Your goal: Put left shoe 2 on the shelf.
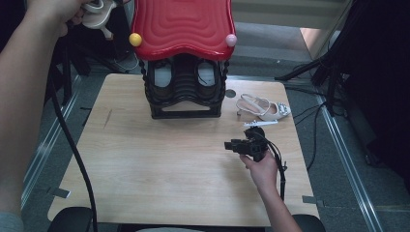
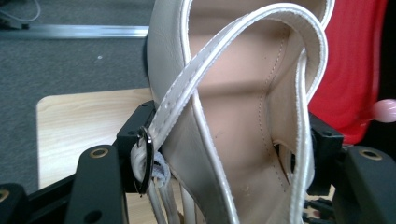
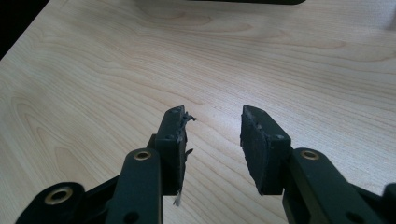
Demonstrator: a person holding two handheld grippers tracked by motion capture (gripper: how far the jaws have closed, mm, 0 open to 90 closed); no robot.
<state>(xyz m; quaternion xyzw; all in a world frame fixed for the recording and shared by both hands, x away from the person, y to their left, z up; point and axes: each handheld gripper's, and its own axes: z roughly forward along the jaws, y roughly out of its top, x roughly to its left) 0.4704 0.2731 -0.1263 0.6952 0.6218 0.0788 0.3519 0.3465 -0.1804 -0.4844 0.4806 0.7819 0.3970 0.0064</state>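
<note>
A beige slingback heeled shoe (image 2: 233, 107) is clamped between the jaws of my left gripper (image 2: 224, 154), its strap and buckle (image 2: 144, 161) against the left jaw. In the high view this shoe (image 1: 98, 17) is held high at the far left, beside the red roof (image 1: 183, 24) of a black shoe rack (image 1: 183, 92). A matching shoe (image 1: 263, 108) lies on the table to the right of the rack. My right gripper (image 3: 212, 123) hangs open and empty over the bare wood; in the high view the right gripper (image 1: 229, 145) points left, a little in front of that second shoe.
The wooden table (image 1: 159, 179) stands on grey floor. Dark shoes sit inside the rack. Yellow (image 1: 135, 39) and pink (image 1: 231, 40) knobs mark the roof's corners. A black cable (image 1: 72, 140) trails from the left gripper across the table's left edge. Dark stands (image 1: 333, 63) rise at the right.
</note>
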